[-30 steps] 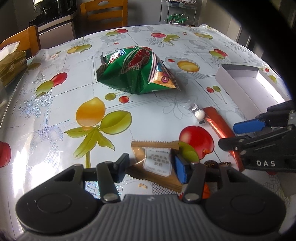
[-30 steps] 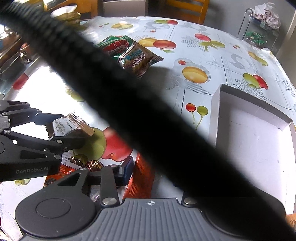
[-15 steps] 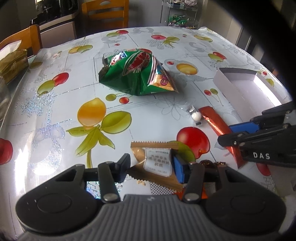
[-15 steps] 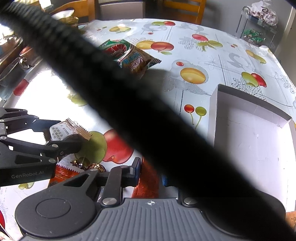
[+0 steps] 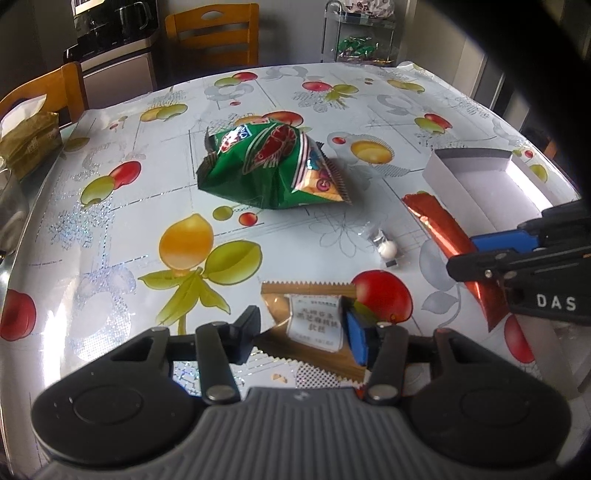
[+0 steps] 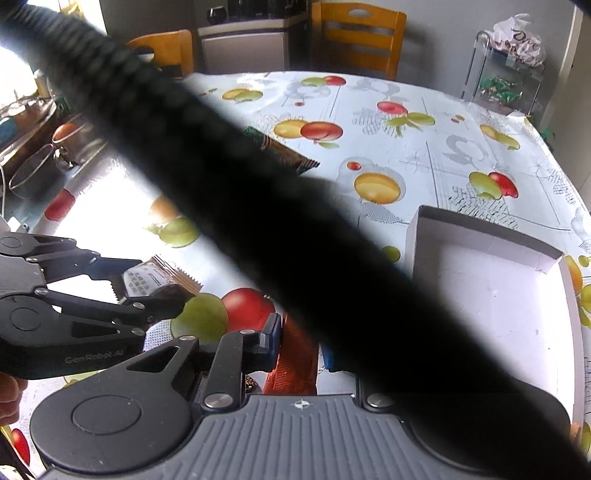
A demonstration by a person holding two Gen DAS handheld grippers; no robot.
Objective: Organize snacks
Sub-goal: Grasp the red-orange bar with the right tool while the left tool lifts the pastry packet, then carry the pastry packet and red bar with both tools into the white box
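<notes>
The desk (image 5: 110, 229) wears a glossy white cloth printed with red, yellow and green fruit and silver-grey hatching. The crinkled green foil snack bag (image 5: 269, 173) shows a red shrimp and an orange corner. The long foil stick pack (image 5: 447, 236) is metallic orange-red. The small tan biscuit wrapper (image 5: 310, 317) carries a white label. The shallow cardboard box (image 5: 476, 184) is plain white.

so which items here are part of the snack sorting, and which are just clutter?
Job: tan snack packet, orange-red snack stick, green chip bag, wrapped white candy, white box.
Lying about: tissue pack, wooden chairs, wire rack.
</notes>
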